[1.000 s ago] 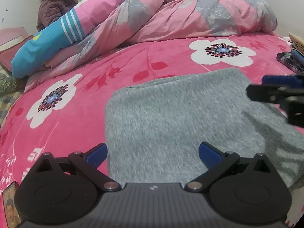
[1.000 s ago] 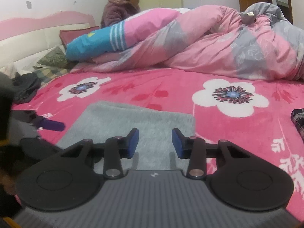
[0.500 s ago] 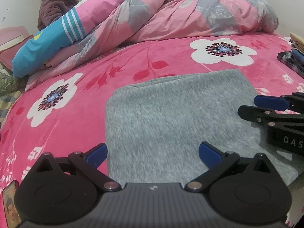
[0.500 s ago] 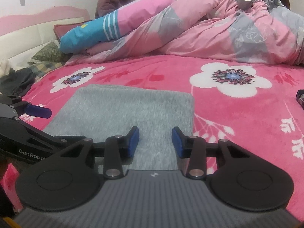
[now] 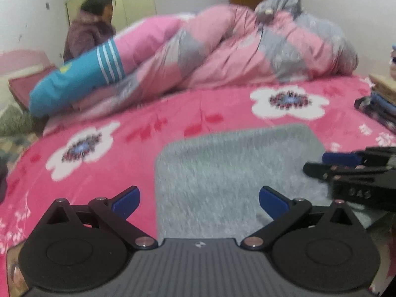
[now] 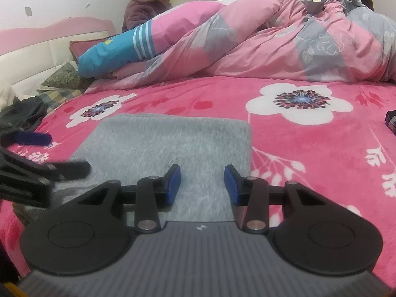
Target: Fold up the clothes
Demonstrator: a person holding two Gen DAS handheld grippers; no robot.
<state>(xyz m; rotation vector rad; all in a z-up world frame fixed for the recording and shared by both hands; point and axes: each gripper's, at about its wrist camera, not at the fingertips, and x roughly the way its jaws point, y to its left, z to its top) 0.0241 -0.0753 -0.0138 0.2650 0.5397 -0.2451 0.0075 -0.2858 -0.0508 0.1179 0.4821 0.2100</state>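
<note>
The main risk, as I judge it, is a grab that catches only the top layer of the folded grey fleece garment (image 6: 173, 146), so the fold slides open when lifted; the plush pink floral bedspread (image 6: 309, 148) could also be pinched along with it. The left tool (image 5: 199, 200) stands wide apart and empty over the garment's near left edge; the right tool (image 6: 201, 183) is partly apart, nothing between its pads, over the near right part. The garment lies flat on the bed as a neat rectangle, fuzzy, edges squared, in front of the heaped pink and grey quilt (image 6: 284, 42)
</note>
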